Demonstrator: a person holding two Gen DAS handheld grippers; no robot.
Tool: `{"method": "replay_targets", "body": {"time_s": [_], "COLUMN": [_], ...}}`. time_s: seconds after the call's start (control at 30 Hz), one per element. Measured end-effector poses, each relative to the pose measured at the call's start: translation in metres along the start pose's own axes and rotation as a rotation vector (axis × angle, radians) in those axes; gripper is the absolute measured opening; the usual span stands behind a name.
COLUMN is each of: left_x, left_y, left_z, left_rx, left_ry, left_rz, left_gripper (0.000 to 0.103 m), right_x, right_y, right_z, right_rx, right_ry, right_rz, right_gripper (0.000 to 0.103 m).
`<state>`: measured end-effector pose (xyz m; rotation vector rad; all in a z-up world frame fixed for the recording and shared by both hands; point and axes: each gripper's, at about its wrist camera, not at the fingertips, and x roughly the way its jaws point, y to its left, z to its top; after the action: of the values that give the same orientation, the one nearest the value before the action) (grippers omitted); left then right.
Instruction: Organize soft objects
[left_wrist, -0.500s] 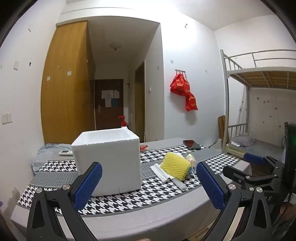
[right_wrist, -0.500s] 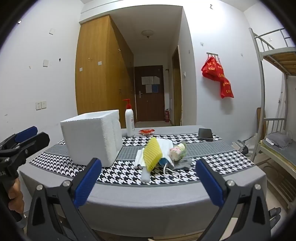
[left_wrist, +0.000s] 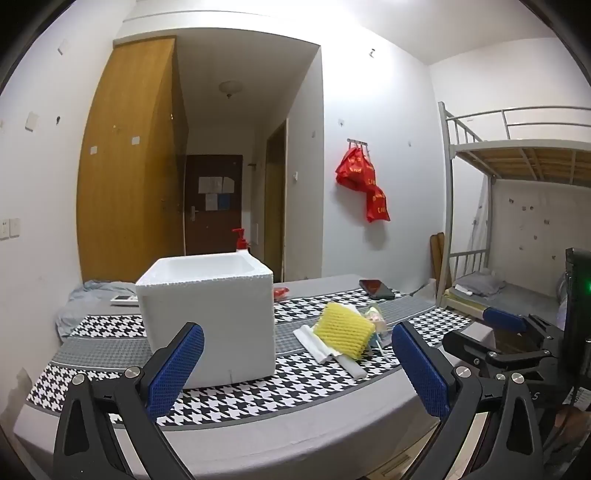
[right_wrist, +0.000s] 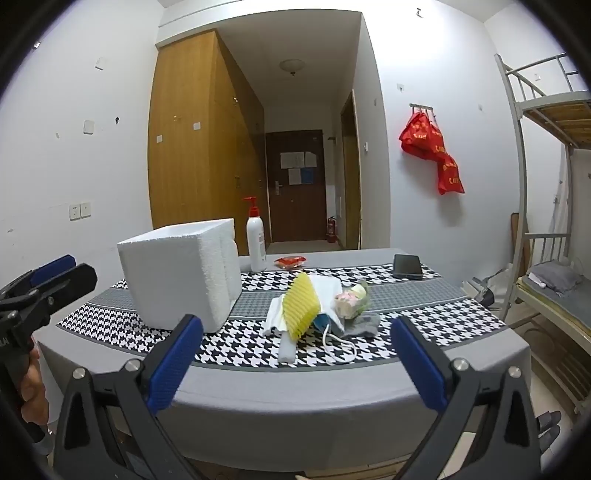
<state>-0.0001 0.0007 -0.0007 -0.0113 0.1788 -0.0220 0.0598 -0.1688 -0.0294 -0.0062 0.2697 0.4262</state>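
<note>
At the bottom of each wrist view the near gripper fills the frame edge to edge: the left gripper (left_wrist: 297, 363) and the right gripper (right_wrist: 295, 356) both have their blue-padded fingers spread wide with nothing between them, held short of the near edge of the grey table with its black-and-white houndstooth cloth (right_wrist: 236, 354). Compared with half a second ago, both views sit almost the same; the left view has only drifted a touch, so neither gripper has committed to a reach yet and the sorting looks to be at its very start. Past the table edge, at centre frame in the right view, lies the pile of soft things: a yellow foam-net sleeve (right_wrist: 300, 308) propped on a folded white foam sheet (right_wrist: 325, 291), with a pale pink-and-green soft bundle (right_wrist: 351, 299) touching its right side, a grey cloth (right_wrist: 364, 325) beneath that, and a white looped cord (right_wrist: 338, 345) trailing toward the camera. Left of the pile, close but apart, stands the open white styrofoam box (left_wrist: 207, 314), probably the place they belong. Farther back stand a white pump bottle with a red top (right_wrist: 255, 243), a small red packet (right_wrist: 290, 261) and a dark phone (right_wrist: 407, 266).
</note>
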Motion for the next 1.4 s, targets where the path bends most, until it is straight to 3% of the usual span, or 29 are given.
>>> {"method": "replay_targets", "body": {"time_s": [0.33,1.4], "left_x": [0.003,0.013], "left_y": [-0.002,0.010], "left_z": [0.002,0.000], "left_rx": [0.002,-0.033], "left_ry": [0.023,0.046], "left_rz": [-0.024,0.035], "left_gripper": [0.102,0.102], "right_x": [0.002,0.004], "right_y": [0.004,0.006], "right_z": [0.001,0.001], "right_rx": [-0.012,-0.011], "right_ry": [0.001,0.007], "right_rz": [-0.006,-0.018], "right_gripper": [0.103,0.103]}}
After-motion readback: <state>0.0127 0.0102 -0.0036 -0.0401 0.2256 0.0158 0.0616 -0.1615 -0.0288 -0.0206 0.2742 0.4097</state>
